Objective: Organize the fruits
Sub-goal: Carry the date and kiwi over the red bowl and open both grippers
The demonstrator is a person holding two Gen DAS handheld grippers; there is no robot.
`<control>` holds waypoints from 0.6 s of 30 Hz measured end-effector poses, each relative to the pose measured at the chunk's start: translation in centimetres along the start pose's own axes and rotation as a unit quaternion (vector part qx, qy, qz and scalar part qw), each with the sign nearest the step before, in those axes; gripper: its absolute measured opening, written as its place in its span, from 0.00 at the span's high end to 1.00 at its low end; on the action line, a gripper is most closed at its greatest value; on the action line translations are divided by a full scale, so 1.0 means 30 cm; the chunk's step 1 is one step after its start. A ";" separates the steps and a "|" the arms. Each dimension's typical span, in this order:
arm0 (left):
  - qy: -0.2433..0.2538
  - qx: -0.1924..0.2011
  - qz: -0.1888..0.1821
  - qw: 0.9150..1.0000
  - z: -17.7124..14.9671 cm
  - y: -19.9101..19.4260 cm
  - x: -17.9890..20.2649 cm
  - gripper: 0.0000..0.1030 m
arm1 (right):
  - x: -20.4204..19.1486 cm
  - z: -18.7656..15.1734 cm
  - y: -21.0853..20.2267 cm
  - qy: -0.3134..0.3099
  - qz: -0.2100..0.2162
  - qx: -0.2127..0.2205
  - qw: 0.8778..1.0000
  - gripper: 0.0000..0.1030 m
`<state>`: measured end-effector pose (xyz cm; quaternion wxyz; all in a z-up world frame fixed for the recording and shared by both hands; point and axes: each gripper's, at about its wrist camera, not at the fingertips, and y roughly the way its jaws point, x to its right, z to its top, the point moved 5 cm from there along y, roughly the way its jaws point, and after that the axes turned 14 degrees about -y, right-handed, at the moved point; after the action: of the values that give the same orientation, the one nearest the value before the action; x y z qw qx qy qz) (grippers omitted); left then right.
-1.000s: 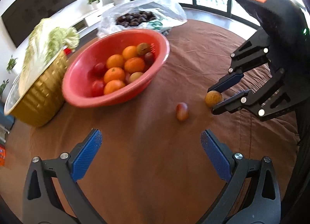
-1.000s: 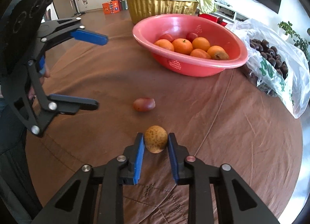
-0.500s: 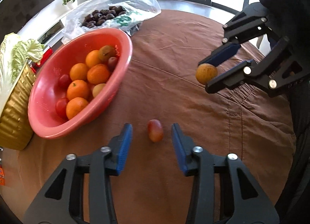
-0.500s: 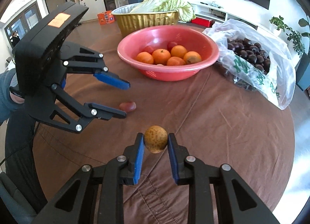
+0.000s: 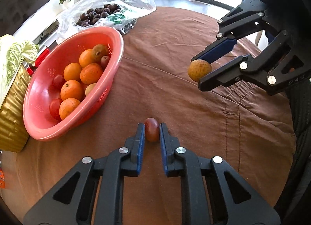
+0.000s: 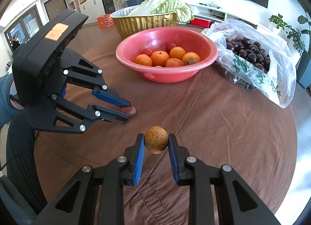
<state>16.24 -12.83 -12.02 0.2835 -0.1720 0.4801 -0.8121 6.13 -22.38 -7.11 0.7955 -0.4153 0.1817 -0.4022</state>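
My left gripper [image 5: 151, 132] is shut on a small red oval fruit [image 5: 151, 132] that rests on the brown tablecloth; it also shows in the right wrist view [image 6: 130, 111] between the left gripper's tips [image 6: 127, 110]. My right gripper [image 6: 156, 142] is shut on a round tan speckled fruit [image 6: 156, 142] and holds it above the table; it shows in the left wrist view [image 5: 199, 70] at the right. A red basin [image 5: 114, 38] with oranges and small red fruits sits to the left of my left gripper and beyond my right [image 6: 161, 76].
A gold foil tray [image 6: 144, 22] with a cabbage [image 6: 167, 4] stands behind the basin. A clear plastic bag of dark chestnuts [image 6: 250, 55] lies right of the basin. The round table's edge [image 6: 291, 166] curves at the right.
My left gripper moved forward to the red oval fruit and closed on it. My right gripper lifted the tan fruit off the cloth.
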 end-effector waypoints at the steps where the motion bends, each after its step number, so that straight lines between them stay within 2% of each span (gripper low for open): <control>1: -0.004 0.001 -0.001 1.000 0.001 0.000 -0.003 0.87 | 0.000 0.001 -0.001 0.000 -0.001 0.001 1.000 0.74; 11: -0.031 0.028 -0.009 0.999 -0.033 -0.141 -0.044 0.87 | 0.012 0.020 -0.037 -0.002 -0.004 0.012 1.000 0.74; 18: -0.061 0.064 0.027 0.996 0.018 -0.258 -0.187 0.87 | 0.046 0.101 -0.073 -0.017 -0.018 0.024 0.999 0.74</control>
<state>18.62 -6.75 -5.01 0.3440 -0.1897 0.4138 -0.8212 7.78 -22.63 -3.48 0.8008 -0.4058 0.1510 -0.4138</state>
